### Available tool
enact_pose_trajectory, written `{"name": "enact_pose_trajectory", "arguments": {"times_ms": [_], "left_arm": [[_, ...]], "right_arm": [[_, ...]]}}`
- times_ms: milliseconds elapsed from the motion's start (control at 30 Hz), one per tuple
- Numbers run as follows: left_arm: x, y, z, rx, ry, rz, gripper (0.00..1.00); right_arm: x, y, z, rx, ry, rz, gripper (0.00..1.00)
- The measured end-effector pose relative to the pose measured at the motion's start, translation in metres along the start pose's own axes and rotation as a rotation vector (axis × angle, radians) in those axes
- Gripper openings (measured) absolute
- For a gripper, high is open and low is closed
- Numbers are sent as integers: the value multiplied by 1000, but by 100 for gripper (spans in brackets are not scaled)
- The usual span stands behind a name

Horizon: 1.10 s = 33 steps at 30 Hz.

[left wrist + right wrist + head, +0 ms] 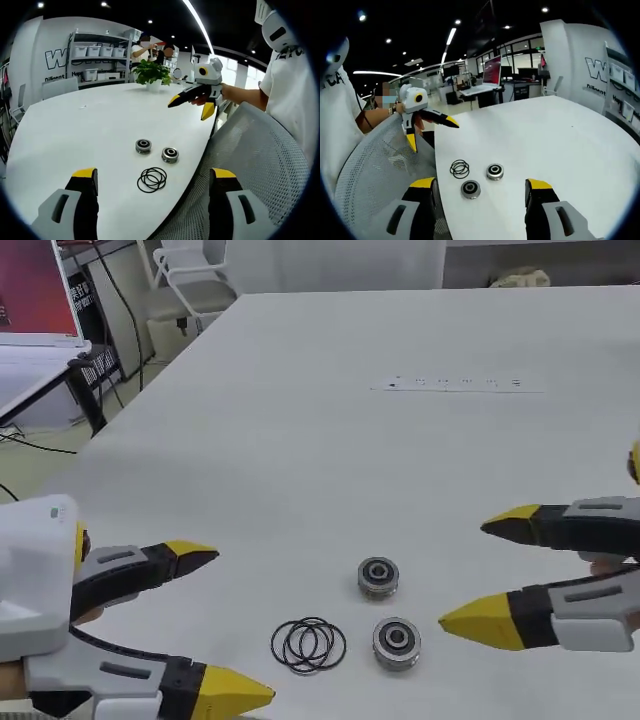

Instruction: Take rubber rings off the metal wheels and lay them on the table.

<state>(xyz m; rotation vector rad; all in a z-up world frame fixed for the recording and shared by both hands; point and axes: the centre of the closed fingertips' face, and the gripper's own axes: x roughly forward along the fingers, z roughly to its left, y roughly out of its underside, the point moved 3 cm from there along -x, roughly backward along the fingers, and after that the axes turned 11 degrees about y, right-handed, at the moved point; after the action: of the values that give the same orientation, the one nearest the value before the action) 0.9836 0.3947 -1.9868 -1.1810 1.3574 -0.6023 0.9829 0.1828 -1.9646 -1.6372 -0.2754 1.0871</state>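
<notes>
Head view, cut off: the left gripper (pixel 243 625) and right gripper (pixel 462 573) run out of frame at the lower corners, so only their jaws and part of their bodies show.
Hard to make out: how many rubber rings (pixel 308 644) overlap in the pile, and whether either wheel's rim carries a ring.
Rings: thin black loops, lying flat in a loose cluster near the table's front edge, touching neither gripper.
Wheels: near metal wheel (pixel 397 642) just right of the rings; far metal wheel (pixel 377 576) close behind it. Both are round, grey, dark-centred, lying flat.
Grippers: jaws spread wide, holding nothing; dark fingers with pointed yellow tips, white bodies.
Table (pixel 350 440): smooth, matte white.
Far: faint illegible marking (pixel 455 383) on the tabletop.
</notes>
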Motion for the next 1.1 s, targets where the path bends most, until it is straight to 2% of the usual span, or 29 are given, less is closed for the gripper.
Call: {"name": "enact_pose_trajectory", "arguments": {"times_ms": [100,167,267,367,500,667,833,1100], "left_arm": [[0,0,2,-3,-6,4,90],[-1,2,3,-2,-14,15,91],[-1,2,5,-10,-20,14,92],[-1,2,8,-7,-37,18,92],[-3,3,13,-34,-67,9,92],[-4,2,14,-44,-85,1,92],[-5,3,14,-49,-89,1,92],[-5,3,14,-42,-93,2,92]], "right_arm": [[-8,5,-5,32,40,-24,76],[-11,13,-6,67,60,-15,75],[-15,27,-1,103,57,-8,78],[-18,35,5,147,62,-16,83],[-20,44,10,192,94,-25,90],[-21,57,16,233,115,-2,98],[-23,61,16,245,124,16,99],[-23,66,14,190,151,61,99]]}}
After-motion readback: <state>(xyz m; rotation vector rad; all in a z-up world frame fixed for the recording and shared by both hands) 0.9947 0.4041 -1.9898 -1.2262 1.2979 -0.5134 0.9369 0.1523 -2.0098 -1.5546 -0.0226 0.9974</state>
